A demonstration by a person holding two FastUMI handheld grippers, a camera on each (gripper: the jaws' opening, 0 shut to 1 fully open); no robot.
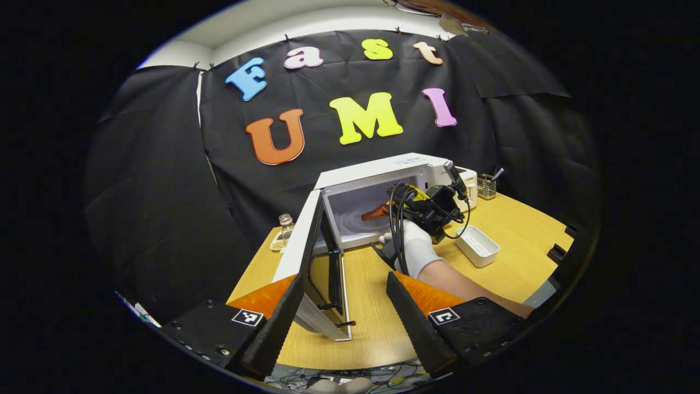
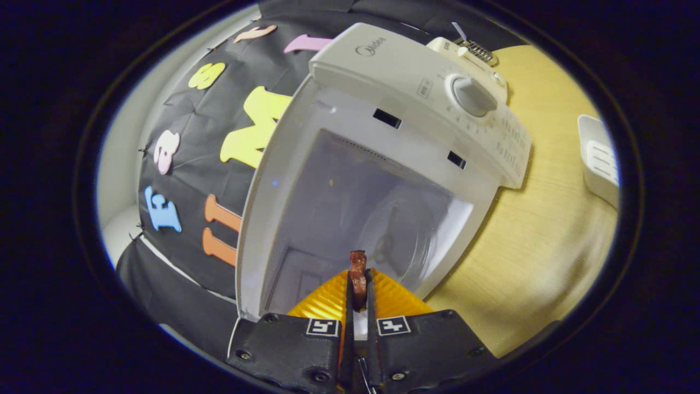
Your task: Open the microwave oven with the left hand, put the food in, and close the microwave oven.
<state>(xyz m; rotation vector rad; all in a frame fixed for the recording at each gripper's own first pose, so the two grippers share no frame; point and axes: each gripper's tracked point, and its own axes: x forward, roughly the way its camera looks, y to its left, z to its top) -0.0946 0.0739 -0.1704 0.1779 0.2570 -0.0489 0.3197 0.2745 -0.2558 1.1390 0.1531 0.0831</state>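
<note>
**Food poised at the oven mouth, door swung wide**

Microwave oven (image 2: 415, 82) stands on the wooden tabletop (image 1: 508, 262) with its cavity exposed; in the left gripper view its door (image 1: 306, 257) hangs open toward the camera, its free edge lying between the fingers of the left tool (image 1: 350, 323), which are spread apart and grip nothing. That door is the first hazard: a careless sweep of the left tool could knock it and swing it in on the reaching arm.

Inside, the glass turntable (image 2: 404, 235) waits. Seen from the left, a gloved hand (image 1: 415, 246) carries the right tool (image 1: 377, 212) at the opening.

The right tool (image 2: 358, 290) is clamped on a small reddish-brown piece of food (image 2: 358, 273), pinched thinly between its fingers. My judgement: the hold is narrow, so a knock against the cavity frame could twist the piece loose, dropping it onto the tabletop. Released too early, it might land on the sill and foul the door on closing. A white tray (image 1: 477, 245) sits near the elbow and could be nudged on withdrawal.
</note>
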